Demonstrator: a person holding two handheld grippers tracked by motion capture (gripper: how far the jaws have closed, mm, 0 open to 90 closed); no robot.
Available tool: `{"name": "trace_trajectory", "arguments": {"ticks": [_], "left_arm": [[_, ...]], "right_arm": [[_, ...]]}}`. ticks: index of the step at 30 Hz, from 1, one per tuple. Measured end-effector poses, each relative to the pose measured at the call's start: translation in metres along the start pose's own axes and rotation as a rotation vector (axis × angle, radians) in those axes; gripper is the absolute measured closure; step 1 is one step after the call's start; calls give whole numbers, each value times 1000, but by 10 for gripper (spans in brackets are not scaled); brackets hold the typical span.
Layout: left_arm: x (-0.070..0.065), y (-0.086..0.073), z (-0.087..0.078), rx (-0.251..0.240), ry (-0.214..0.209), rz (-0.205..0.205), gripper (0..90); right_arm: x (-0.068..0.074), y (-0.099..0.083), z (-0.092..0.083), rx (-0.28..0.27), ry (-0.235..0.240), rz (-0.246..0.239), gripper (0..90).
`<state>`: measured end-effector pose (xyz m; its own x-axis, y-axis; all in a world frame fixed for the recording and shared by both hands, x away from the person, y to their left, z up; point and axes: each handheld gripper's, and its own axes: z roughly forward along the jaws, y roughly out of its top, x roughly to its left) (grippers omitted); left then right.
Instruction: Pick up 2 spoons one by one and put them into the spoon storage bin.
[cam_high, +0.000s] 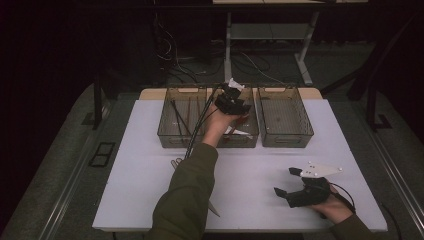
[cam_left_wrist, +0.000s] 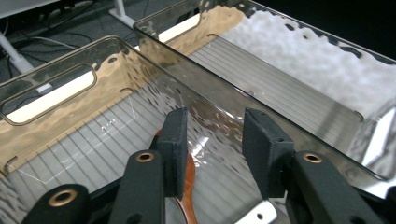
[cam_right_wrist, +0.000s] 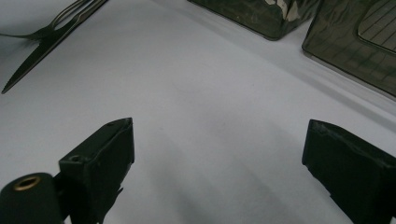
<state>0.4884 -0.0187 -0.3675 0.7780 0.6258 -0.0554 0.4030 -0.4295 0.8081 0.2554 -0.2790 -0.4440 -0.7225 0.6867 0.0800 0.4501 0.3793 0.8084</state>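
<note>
The left gripper (cam_high: 234, 102) is out over the middle bin (cam_high: 252, 131), one of three clear smoky bins lined up along the far edge of the white table (cam_high: 150, 170). From the left gripper view its jaws stand apart with nothing between them, hanging inside the middle bin (cam_left_wrist: 56, 154) above the ribbed floor. Just below the left-hand pad lies a brown wooden spoon (cam_left_wrist: 188, 186), its handle running down toward the near edge of that view; whether the pad touches it I cannot tell. A small white piece (cam_left_wrist: 261, 215) sits on the bin floor close by. Beyond the shared wall, the right bin (cam_left_wrist: 289, 84) shows its ribbed bottom.

From above, the left bin (cam_high: 167, 125) holds a few thin dark sticks (cam_high: 179, 117), and the right bin (cam_high: 304, 125) looks bare. Something white and reddish (cam_high: 235, 131) lies in the middle bin beside the hand.

The right gripper (cam_high: 287, 182) rests low at the near right of the table, held in the right hand (cam_high: 334, 209), jaws spread wide and holding nothing. Its own view looks across bare white tabletop (cam_right_wrist: 196, 93) to a fork (cam_right_wrist: 51, 25) and a dark knife (cam_right_wrist: 46, 46) lying side by side at the far left, well apart from the jaws.
</note>
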Motion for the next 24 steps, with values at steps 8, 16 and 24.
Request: {"name": "trace_trajectory", "arguments": {"ticks": [8, 16, 24], "left_arm": [[-6, -11, -22, -6, -62, 11, 470], [-13, -28, -50, -16, -114, 18, 354], [-22, -45, -76, -31, -156, 37, 302]], "right_arm": [[0, 0, 1, 7, -6, -6, 90], [0, -1, 2, 11, -6, -6, 90], [0, -1, 3, 20, -4, -5, 89]]}}
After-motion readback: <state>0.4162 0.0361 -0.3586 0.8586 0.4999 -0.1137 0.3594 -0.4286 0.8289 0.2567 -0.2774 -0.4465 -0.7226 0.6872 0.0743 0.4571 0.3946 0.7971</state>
